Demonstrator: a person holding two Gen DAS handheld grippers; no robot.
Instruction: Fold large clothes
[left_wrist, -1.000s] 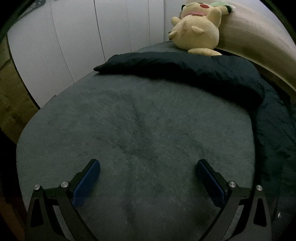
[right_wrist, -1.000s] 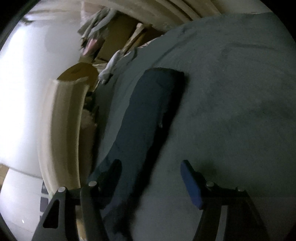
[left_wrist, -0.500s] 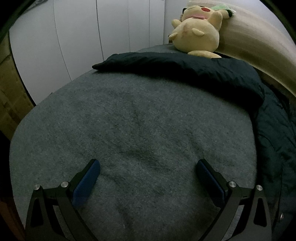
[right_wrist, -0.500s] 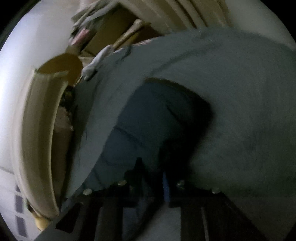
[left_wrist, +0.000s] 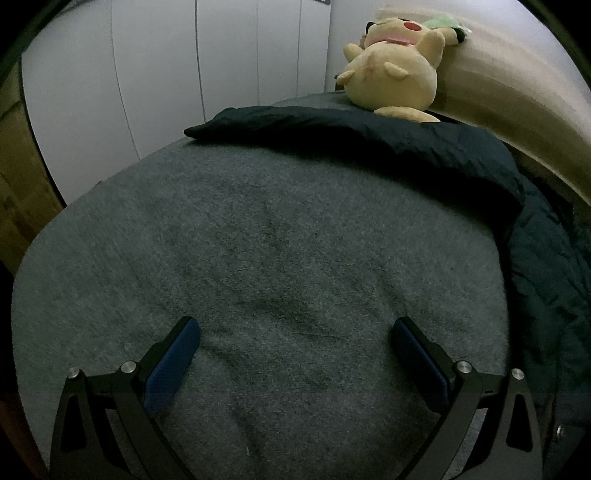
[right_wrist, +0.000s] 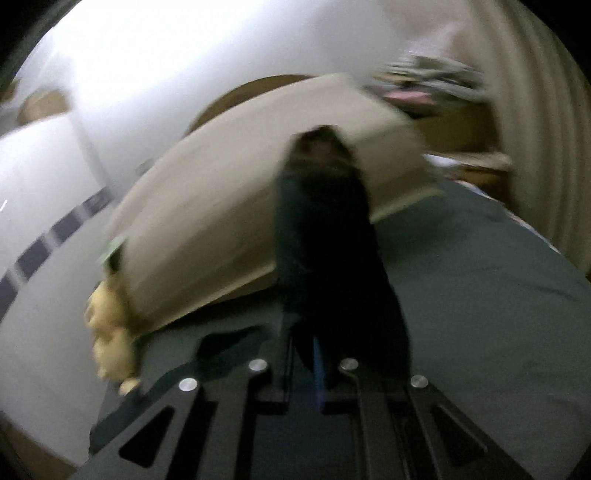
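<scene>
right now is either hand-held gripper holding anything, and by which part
The right hand-held gripper is shut on the dark garment, pinching a bunched length of it; blur hides which part. The left hand-held gripper is open over the grey blanket, holding nothing.

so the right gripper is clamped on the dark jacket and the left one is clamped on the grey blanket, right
Not quite. The left gripper is open: the left wrist view shows its jaws spread wide over the grey blanket, gripping nothing. The rest holds: in the right wrist view the right gripper is shut on the dark jacket.
</scene>
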